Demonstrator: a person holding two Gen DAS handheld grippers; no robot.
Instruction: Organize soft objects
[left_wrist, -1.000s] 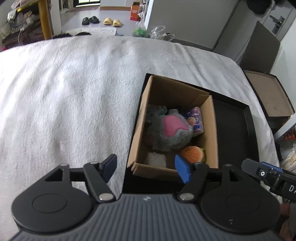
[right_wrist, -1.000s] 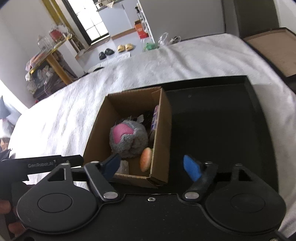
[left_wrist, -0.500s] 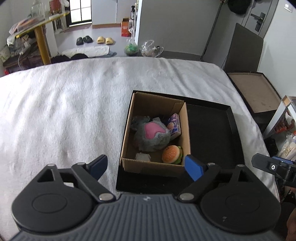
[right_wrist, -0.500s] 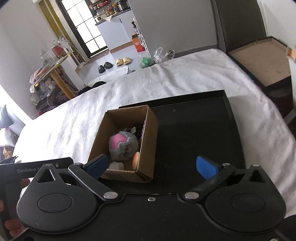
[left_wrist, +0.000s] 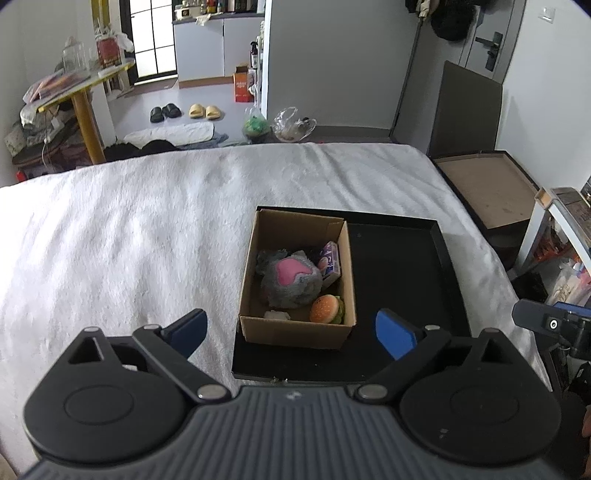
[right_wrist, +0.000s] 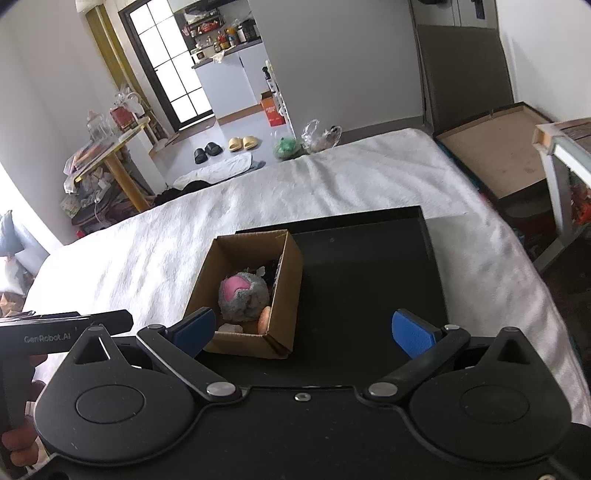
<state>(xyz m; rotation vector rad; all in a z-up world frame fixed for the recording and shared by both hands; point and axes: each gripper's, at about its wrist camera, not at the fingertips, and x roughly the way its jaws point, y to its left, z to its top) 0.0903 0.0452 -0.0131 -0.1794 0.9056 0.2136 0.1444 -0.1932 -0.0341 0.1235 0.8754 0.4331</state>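
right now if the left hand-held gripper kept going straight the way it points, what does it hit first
Probably the cardboard box, about at its near wall, on the black tray. The left hand-held gripper is open and empty; depth is unclear.

I see the cardboard box (left_wrist: 295, 325) standing in the left part of the tray (left_wrist: 399, 266), which lies on the bed (left_wrist: 129, 240). In the box, the plush toy (left_wrist: 290, 277) fills the middle, the burger toy (left_wrist: 327, 309) sits at the near right corner, and the small carton (left_wrist: 330, 259) leans on the right wall. Right of the bed stands a flat open box (left_wrist: 487, 192); beyond its far edge, 2 pairs of slippers (left_wrist: 184, 110) lie on the floor.
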